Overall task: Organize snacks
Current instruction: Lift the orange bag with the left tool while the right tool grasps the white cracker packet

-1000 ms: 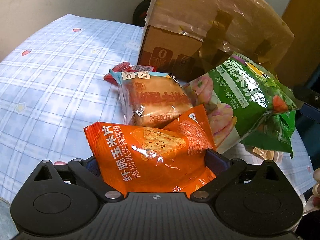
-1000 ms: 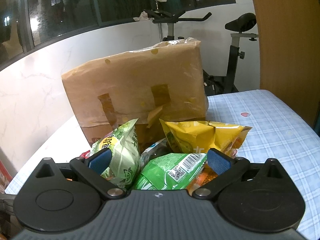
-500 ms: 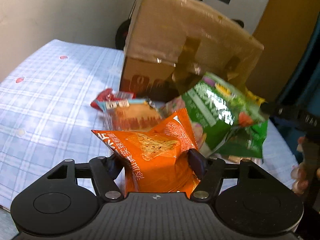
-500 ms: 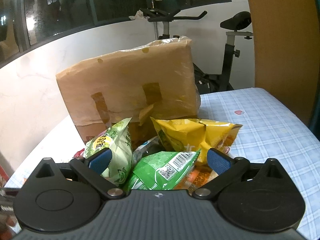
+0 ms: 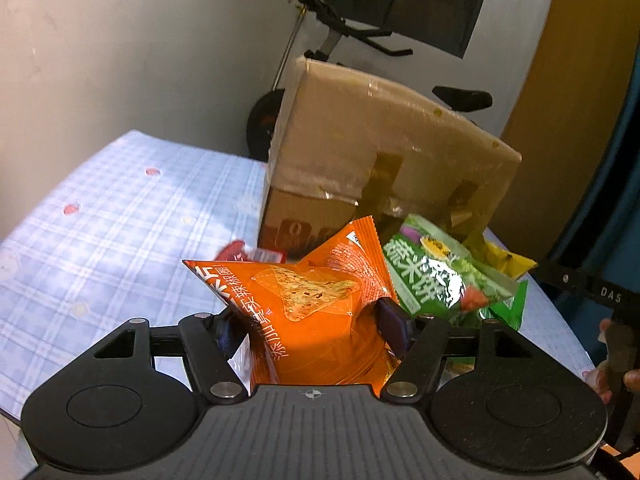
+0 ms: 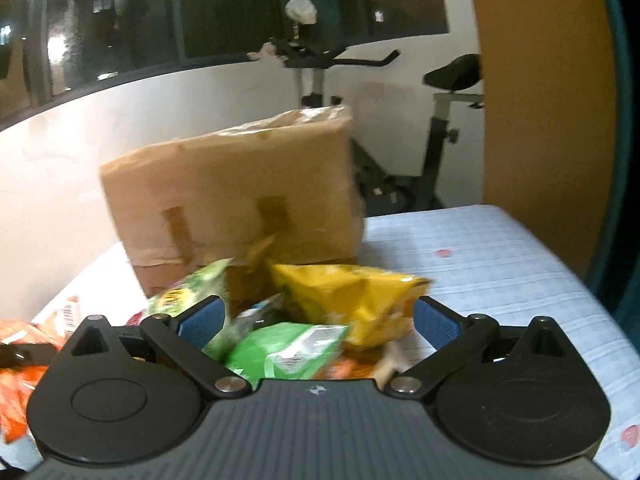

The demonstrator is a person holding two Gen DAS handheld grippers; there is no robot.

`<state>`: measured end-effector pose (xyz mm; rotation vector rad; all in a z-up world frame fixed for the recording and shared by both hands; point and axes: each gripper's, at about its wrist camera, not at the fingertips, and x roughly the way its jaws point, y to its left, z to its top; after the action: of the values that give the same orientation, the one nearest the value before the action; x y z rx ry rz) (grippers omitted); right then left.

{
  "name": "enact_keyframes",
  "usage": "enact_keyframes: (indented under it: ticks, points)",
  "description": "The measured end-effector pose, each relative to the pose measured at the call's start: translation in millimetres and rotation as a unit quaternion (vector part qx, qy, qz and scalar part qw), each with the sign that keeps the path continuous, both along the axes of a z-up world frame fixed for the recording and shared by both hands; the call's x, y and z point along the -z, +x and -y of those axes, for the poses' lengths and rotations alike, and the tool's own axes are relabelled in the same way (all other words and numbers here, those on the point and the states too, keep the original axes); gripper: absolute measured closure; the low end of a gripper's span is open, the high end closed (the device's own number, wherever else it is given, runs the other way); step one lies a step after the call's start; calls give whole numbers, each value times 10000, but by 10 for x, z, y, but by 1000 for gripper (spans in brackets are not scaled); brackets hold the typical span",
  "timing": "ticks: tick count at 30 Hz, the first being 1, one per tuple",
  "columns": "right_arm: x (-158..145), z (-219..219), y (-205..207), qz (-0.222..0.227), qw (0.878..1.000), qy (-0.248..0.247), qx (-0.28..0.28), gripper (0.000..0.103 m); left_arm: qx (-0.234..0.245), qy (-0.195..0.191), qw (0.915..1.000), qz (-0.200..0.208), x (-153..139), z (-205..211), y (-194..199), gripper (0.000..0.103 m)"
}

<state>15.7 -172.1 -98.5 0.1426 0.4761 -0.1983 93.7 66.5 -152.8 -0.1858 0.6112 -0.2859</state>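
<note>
1. Orange chip bag point(image 5: 308, 312) sits clamped in the left tool point(image 5: 312, 326); both blue pads press into its lower half and the foil buckles inward between them. Jaws closed on it within the last second.
2. Bag's long axis runs away from the left tool, up and forward; its top corner points toward the cardboard box point(image 5: 384, 160). The printed face is turned to the camera.
3. Box stands directly ahead of the left tool, beyond the bag, on the blue checked bench point(image 5: 120, 216). Its top looks taped over with brown tape; no open mouth can be made out from either view.
4. Judgement: if the box is the destination, the bag must travel forward and up along its own long axis; nothing stands between bag and box on that line.
5. Right tool point(image 6: 320, 320) stands with jaws apart, pads pressing on nothing. The green bag point(image 6: 288, 354) and yellow bag point(image 6: 352, 292) lie in the gap, seemingly resting on the pile.
6. Remaining pile: the green rice-cracker bag point(image 5: 436, 276) lies just right of the orange one, nearer the right tool. The left tool is the one committed.
</note>
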Motion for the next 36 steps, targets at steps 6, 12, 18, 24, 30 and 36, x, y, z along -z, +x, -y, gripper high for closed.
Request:
enact_keyframes:
  ticks: [6,12,18,24,30,36]
  points:
    - [119,307,-85,-225,9985,105,485,3,-71,30,9999,125,-52,4,-44,32]
    - [351,444,-80,-561,9961,271,621,13,-144,29,9998,153,-45,-6,-39,32]
    - [623,491,4,-948,9904,886,477,26,-142,55,9998,163,-34,-5,-36,32]
    - [784,580,77,-1152,9822,1355,601,34,-168,29,9998,133,-15,-5,-24,32]
    - [843,571,119,-1093,9844,1302,449,46,-201,16,9997,148,-26,-16,-24,32]
    - [736,454,88,-1257,9907,167,486,46,-274,-24,9995,176,-46,-30,-28,32]
